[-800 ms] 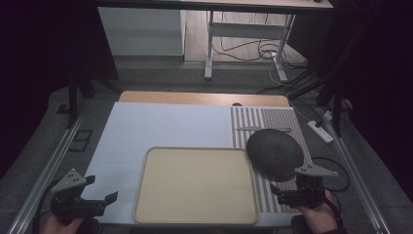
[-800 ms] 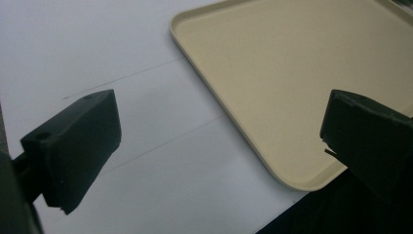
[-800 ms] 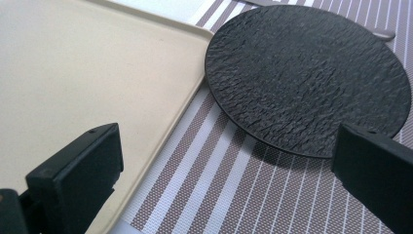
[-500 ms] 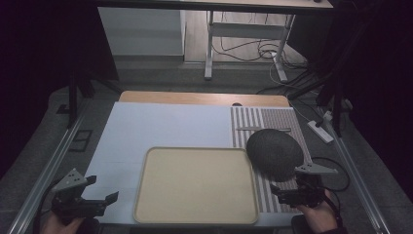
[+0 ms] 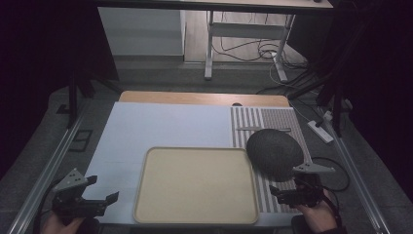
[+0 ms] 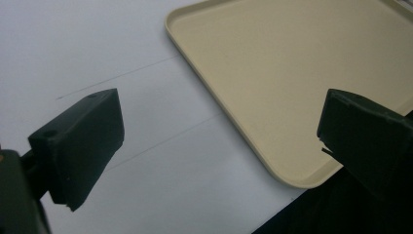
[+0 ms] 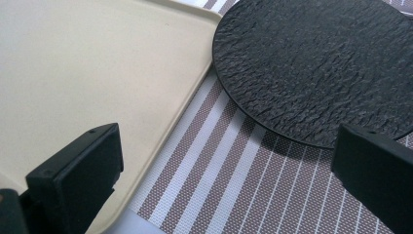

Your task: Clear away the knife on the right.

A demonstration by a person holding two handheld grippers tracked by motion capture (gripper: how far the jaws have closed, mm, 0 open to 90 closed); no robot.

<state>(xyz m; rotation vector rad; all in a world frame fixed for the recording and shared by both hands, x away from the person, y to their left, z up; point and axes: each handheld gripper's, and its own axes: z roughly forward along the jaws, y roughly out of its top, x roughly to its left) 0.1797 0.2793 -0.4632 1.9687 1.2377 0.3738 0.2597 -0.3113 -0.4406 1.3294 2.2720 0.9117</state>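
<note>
A person seated at a table holds a pair of tongs in each hand, both resting near the front edge. The left tongs sit at the front-left corner over the pale blue sheet that covers most of the tabletop; jaws spread wide, nothing btwn them. In the left gripper view those tongs frame bare blue sheet and the near-left corner of a cream tray.

The cream tray, rectangular w/ rounded corners and a low raised rim, lies front-centre on the sheet, its right edge touching or overlapping a brown-and-white striped mat on the right side of the table. A dark round plate w/ a rough, slate-like surface lies flat on that mat, just beside the tray's right rear corner.

The right tongs rest on the striped mat at front-right, just in front of the plate; jaws also wide apart, holding nothing. The right gripper view shows those tongs w/ the tray's rim at left, the mat's stripes btwn the jaws and the plate ahead at right, its edge casting a thin shadow on the mat.

Beyond the table: grey floor, a desk frame and loose cables.
</note>
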